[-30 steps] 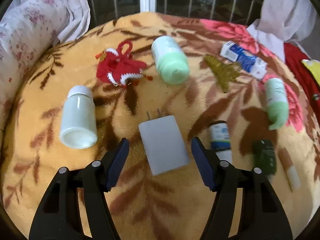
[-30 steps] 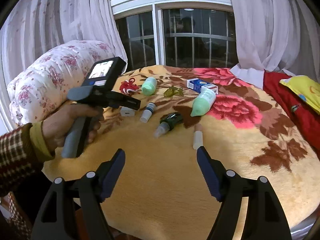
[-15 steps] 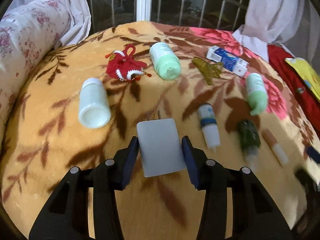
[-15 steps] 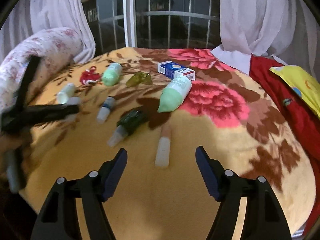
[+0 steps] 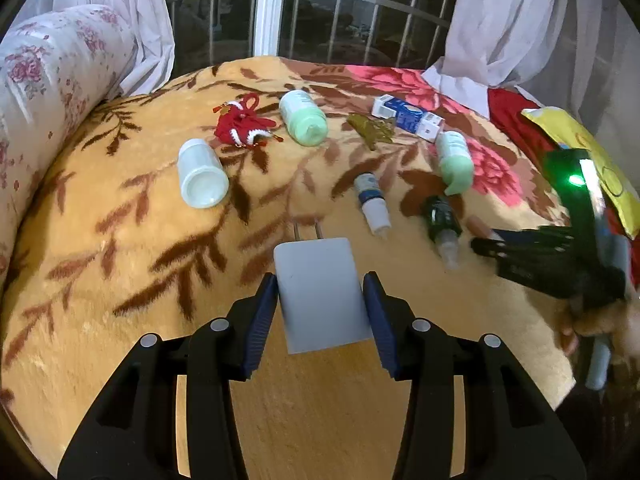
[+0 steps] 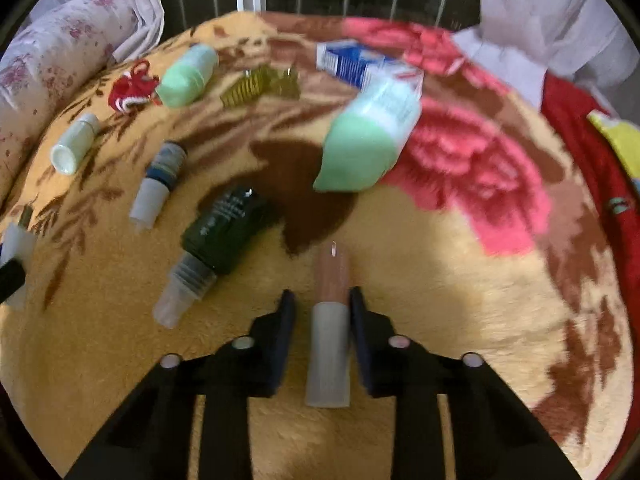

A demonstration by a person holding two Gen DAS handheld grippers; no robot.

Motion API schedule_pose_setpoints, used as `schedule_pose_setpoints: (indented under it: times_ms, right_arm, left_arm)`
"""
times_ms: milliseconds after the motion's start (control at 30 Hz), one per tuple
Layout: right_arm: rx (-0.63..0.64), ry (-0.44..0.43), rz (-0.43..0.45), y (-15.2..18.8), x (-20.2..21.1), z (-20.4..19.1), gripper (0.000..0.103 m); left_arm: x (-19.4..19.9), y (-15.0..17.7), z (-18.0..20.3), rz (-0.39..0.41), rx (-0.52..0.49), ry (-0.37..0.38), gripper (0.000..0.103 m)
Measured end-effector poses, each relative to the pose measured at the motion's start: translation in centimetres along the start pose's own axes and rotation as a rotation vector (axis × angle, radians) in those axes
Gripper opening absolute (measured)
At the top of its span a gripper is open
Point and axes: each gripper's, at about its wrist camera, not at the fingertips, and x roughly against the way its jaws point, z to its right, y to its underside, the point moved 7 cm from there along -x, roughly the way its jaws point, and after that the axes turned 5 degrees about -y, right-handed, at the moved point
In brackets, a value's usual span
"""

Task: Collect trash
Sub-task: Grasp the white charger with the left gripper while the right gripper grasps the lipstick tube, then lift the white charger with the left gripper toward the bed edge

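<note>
My left gripper (image 5: pixel 320 280) is shut on a white plug adapter (image 5: pixel 322 296), prongs pointing away, held just above the orange floral blanket (image 5: pixel 120 280). In the right wrist view a slim tube (image 6: pixel 330 320) with a brown end and a pale end lies on the blanket between my right gripper's (image 6: pixel 322 296) pads, and the jaws are closing onto it. A dark green spray bottle (image 6: pixel 228 236) lies just left of the tube. The right gripper (image 5: pixel 520 248) shows blurred at the right of the left wrist view, in a person's hand.
Scattered on the blanket are a white bottle (image 5: pixel 202 178), a red knitted ornament (image 5: pixel 244 126), two light green bottles (image 5: pixel 304 118) (image 5: pixel 454 160), an olive hair clip (image 5: pixel 370 130), a blue-white carton (image 5: pixel 408 116) and a small dropper bottle (image 5: pixel 372 200). A floral bolster (image 5: pixel 48 92) lies left.
The left jaws closed onto the adapter and drew back with it. The right gripper dropped forward to the tube, and its wide jaws narrowed around it.
</note>
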Motion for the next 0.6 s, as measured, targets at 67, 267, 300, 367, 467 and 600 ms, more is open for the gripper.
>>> schedule_pose_setpoints:
  times_ms: [67, 267, 300, 367, 467, 600]
  right_arm:
    - [-0.005, -0.008, -0.001, 0.1, 0.2, -0.1, 0.017]
    - [0.020, -0.022, 0.046, 1.2, 1.9, -0.7, 0.017]
    - [0.023, -0.026, 0.058, 1.4, 2.4, -0.9, 0.017]
    - [0.035, -0.029, 0.082, 1.8, 3.7, -1.4, 0.017]
    - [0.060, -0.056, 0.129, 2.5, 6.2, -3.0, 0.017]
    - [0.122, -0.133, 0.180, 4.7, 9.8, -6.3, 0.017]
  left_arm:
    - [0.4, 0.4, 0.2, 0.003, -0.007, 0.006, 0.044]
    - [1.6, 1.8, 0.5, 0.003, -0.013, 0.028, 0.044]
    - [1.9, 2.1, 0.6, 0.004, -0.018, 0.032, 0.044]
    - [2.6, 2.7, 0.6, 0.007, -0.024, 0.035, 0.044]
    - [4.1, 3.7, 0.7, 0.015, -0.045, 0.046, 0.029]
    - [6.6, 5.2, 0.8, 0.022, -0.080, 0.072, 0.023]
